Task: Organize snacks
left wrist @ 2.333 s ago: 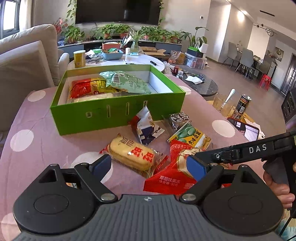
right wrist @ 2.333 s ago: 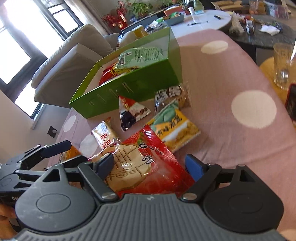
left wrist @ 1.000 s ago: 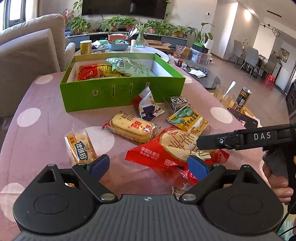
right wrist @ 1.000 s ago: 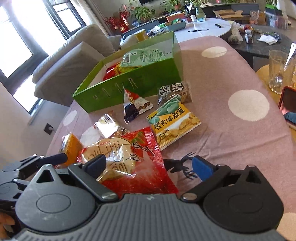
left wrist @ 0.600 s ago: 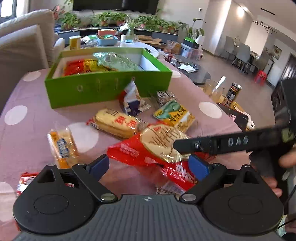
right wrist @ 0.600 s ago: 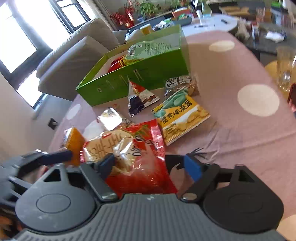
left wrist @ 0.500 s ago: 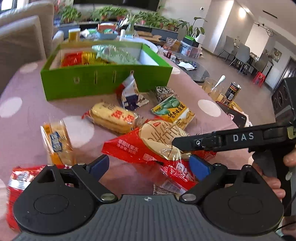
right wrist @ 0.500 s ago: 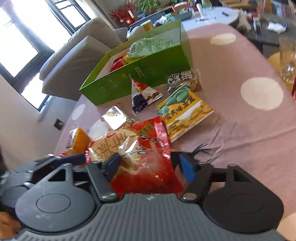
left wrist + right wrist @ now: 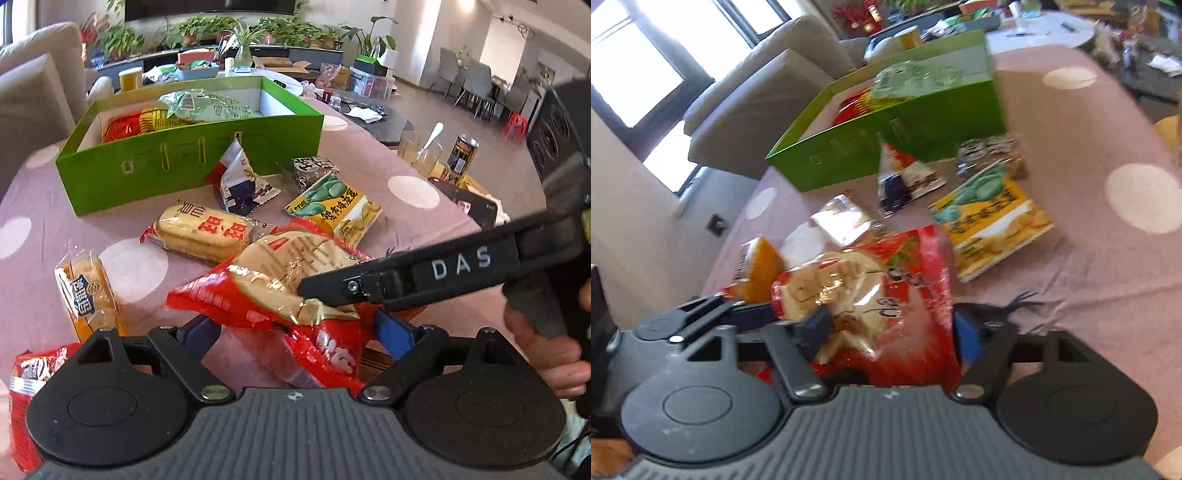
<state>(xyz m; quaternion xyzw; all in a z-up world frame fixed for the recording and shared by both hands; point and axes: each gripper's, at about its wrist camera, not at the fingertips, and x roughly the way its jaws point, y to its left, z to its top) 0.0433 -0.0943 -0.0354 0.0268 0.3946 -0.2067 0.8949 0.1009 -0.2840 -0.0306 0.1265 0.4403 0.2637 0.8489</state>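
At the near left edge of the table (image 9: 424, 221), draped in a mauve cloth with pale dots, a crinkled red wrapper (image 9: 22, 402) is peeking out beside the left tool's body. Just beyond it an orange packet of small cakes (image 9: 86, 295) is lying flat.

Farther back stands the open green cardboard box (image 9: 184, 151), already holding a red and yellow bag (image 9: 136, 123) and a pale green bag (image 9: 207, 105).

In front of the box a clear-wrapped yellow cake with red characters (image 9: 205, 232) is lying on the cloth.

The left tool (image 9: 299, 334) is hanging with its blue-tipped jaws spread wide on either side of the big red plastic bag with a round biscuit picture (image 9: 280, 280), and they are not pressing on it; they have just been narrowing a little.

That red bag is sitting raised off the cloth at the near middle of the table. The right tool (image 9: 892, 328) is gripping it, its jaws having just been drawing together on the bag, with the plastic bunched between the dark pad and the blue one.

Beyond it a small blue and white triangular pouch (image 9: 242, 184) is leaning against the box front.

To the right a yellow packet showing green beans (image 9: 336, 210) is lying flat, a small black and white packet (image 9: 312, 170) just behind it.

At the far right a hand (image 9: 546, 339) is clasping the right tool's handle.
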